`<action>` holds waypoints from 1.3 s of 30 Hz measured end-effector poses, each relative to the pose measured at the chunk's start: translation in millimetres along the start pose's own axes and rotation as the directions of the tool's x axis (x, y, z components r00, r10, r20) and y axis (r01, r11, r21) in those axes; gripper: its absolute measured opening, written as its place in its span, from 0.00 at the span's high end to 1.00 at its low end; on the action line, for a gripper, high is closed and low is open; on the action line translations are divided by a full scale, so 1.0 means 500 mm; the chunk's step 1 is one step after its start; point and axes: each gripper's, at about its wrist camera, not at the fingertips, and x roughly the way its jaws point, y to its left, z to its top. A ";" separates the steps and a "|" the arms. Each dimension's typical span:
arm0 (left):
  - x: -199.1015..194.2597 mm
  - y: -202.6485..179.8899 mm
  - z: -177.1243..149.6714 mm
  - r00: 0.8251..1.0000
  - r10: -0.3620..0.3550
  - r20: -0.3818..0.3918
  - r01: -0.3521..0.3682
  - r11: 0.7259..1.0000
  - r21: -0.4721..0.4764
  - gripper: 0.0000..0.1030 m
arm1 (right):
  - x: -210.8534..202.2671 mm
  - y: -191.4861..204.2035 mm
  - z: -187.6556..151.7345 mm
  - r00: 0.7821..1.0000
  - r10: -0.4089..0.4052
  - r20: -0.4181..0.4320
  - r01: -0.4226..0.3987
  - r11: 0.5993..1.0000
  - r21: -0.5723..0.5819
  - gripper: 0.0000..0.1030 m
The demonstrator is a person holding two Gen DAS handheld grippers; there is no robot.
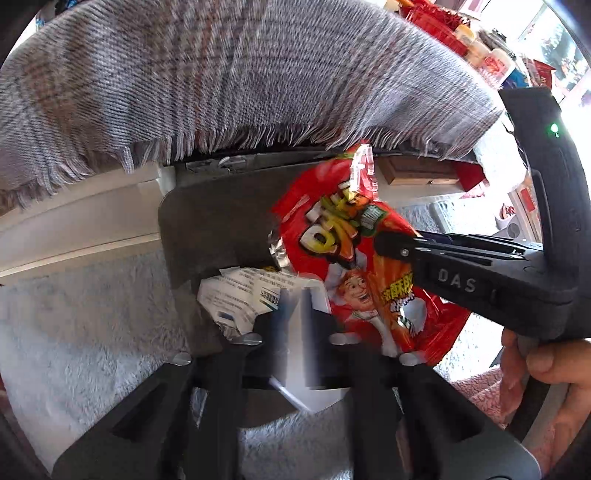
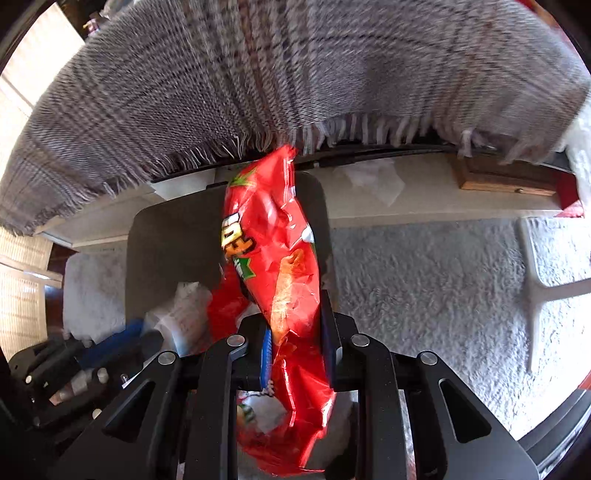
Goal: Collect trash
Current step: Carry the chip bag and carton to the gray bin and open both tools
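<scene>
My right gripper (image 2: 295, 332) is shut on a red snack bag (image 2: 275, 254), which hangs upright over a dark grey bin (image 2: 166, 243). The same bag (image 1: 354, 258) shows in the left wrist view, with the right gripper (image 1: 391, 245) clamped on it from the right. My left gripper (image 1: 293, 314) is shut on a crumpled white printed paper (image 1: 240, 295) above the bin (image 1: 221, 218). The paper (image 2: 184, 310) also shows at the left of the right wrist view, next to the left gripper's blue-padded fingers (image 2: 114, 341).
A grey plaid fringed blanket (image 1: 240, 74) hangs above the bin. A fluffy white rug (image 2: 424, 280) covers the floor. A wooden box (image 1: 417, 171) lies under the furniture. Shelves with red packages (image 1: 443, 26) stand at the upper right. A white stand leg (image 2: 543, 266) rests on the rug.
</scene>
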 end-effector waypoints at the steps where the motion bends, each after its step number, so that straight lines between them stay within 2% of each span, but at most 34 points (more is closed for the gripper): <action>1: 0.012 0.001 0.007 1.000 0.003 -0.011 -0.003 1.000 0.002 0.98 | 0.009 0.004 0.005 1.000 -0.004 -0.005 0.004 1.000 -0.002 0.78; 7: 0.043 0.008 0.018 0.999 0.023 -0.024 -0.023 1.000 0.012 0.97 | 0.057 0.006 0.021 1.000 -0.006 -0.024 0.006 1.000 0.000 0.75; 10: 0.048 0.013 0.015 0.999 0.029 -0.025 -0.029 1.000 0.005 0.88 | 0.066 0.009 0.027 1.000 0.003 -0.025 -0.003 1.000 -0.007 0.69; 12: 0.049 0.020 0.012 0.999 0.035 -0.019 -0.035 0.999 -0.001 0.76 | 0.070 0.012 0.030 0.999 0.023 -0.027 -0.023 1.000 -0.001 0.59; 14: 0.038 0.028 0.007 0.999 0.042 -0.008 -0.042 0.999 -0.006 0.69 | 0.070 0.017 0.031 1.000 0.019 -0.023 -0.019 1.000 0.000 0.56; 15: 0.029 0.034 0.004 0.999 0.044 -0.003 -0.044 0.999 -0.006 0.66 | 0.065 0.020 0.031 1.000 0.016 -0.017 -0.016 1.000 -0.004 0.52; 18: 0.002 0.036 0.001 0.998 0.053 0.030 -0.053 0.999 -0.008 0.52 | 0.026 0.033 0.034 1.000 0.001 0.031 -0.001 1.000 -0.014 0.41; 21: -0.030 0.044 0.007 0.997 0.059 0.059 -0.058 0.998 -0.021 0.46 | -0.020 0.033 0.038 0.997 0.003 0.082 -0.003 1.000 -0.003 0.36; 26: -0.085 0.050 0.011 0.992 0.069 0.105 -0.065 0.997 -0.040 0.36 | -0.100 0.028 0.044 0.988 -0.001 0.157 0.001 1.000 0.000 0.32; 29: -0.139 0.058 0.029 0.984 0.079 0.158 -0.072 0.996 -0.049 0.28 | -0.149 0.006 0.051 0.976 0.005 0.218 -0.007 1.000 0.007 0.30; 34: -0.225 0.060 0.081 0.963 0.087 0.255 -0.080 0.996 -0.037 0.25 | -0.250 -0.008 0.089 0.947 0.029 0.321 -0.033 0.999 0.007 0.28; 39: -0.253 0.024 0.155 0.947 0.091 0.309 -0.100 0.995 0.013 0.21 | -0.303 -0.001 0.151 0.926 0.058 0.373 -0.054 0.998 -0.020 0.28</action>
